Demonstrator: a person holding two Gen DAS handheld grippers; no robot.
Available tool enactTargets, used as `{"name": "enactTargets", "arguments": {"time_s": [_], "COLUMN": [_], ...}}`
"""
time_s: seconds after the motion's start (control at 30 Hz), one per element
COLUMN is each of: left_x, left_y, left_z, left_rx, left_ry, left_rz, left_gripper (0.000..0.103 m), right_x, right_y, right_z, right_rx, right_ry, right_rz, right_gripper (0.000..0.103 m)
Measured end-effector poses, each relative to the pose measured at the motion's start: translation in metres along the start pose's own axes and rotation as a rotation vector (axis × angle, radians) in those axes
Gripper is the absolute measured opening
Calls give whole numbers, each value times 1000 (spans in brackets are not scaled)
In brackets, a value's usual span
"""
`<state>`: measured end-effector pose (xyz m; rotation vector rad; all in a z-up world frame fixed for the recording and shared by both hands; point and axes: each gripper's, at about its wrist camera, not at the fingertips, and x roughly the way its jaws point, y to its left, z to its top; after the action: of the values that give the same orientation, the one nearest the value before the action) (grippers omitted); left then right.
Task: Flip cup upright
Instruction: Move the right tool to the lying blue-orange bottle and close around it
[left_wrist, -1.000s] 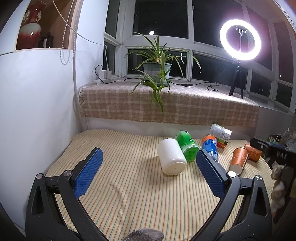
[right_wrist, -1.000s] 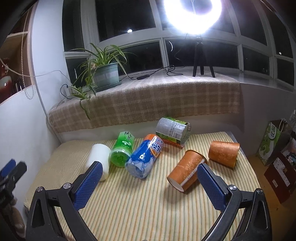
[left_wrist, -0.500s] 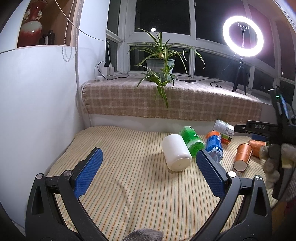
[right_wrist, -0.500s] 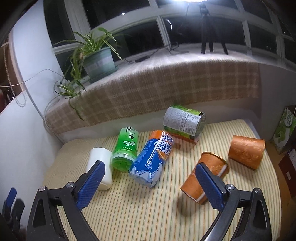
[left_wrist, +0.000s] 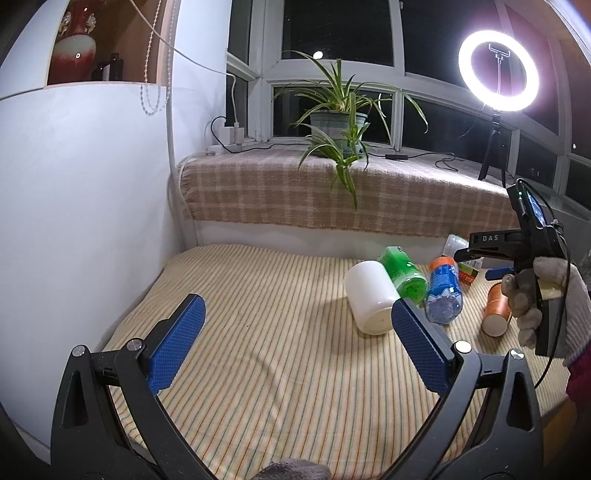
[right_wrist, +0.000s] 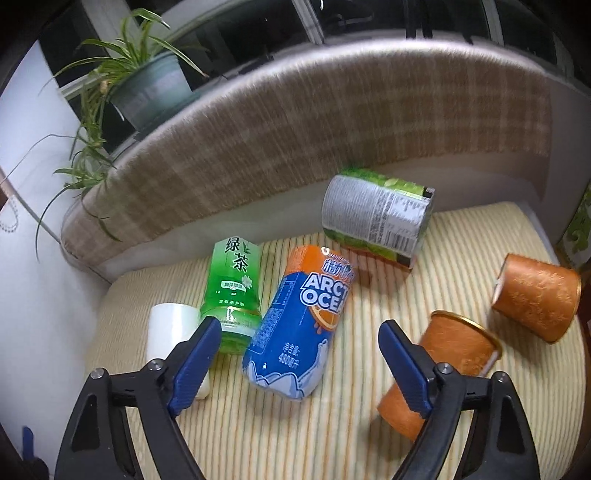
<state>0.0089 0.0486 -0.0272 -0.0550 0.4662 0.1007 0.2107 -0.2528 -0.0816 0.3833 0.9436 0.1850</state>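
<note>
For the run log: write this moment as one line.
left gripper: open, empty | right gripper: open, above blue bottle | orange cups: lying down | phase: approach

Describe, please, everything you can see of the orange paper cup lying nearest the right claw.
The orange paper cup with a gold rim lies on its side on the striped yellow mat, its open mouth facing up and right. Its faintly patterned wall looks undented. The open right claw hovers just before it, one blue pad overlapping its side; contact is unclear. A second orange cup lies apart.
</note>
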Motion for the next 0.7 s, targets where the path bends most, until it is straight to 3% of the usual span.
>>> {"name": "enactTargets", "arguments": {"time_s": [0.7], "left_x": [0], "left_y": [24], "left_z": [-7], "left_rx": [-40], "left_ry": [9], "left_rz": [26], "left_gripper": [102], "right_x": [68], "right_y": [-5], "right_z": [11], "right_rx": [125], "right_ry": [169], "right_rz": [-7], "right_gripper": [71]}}
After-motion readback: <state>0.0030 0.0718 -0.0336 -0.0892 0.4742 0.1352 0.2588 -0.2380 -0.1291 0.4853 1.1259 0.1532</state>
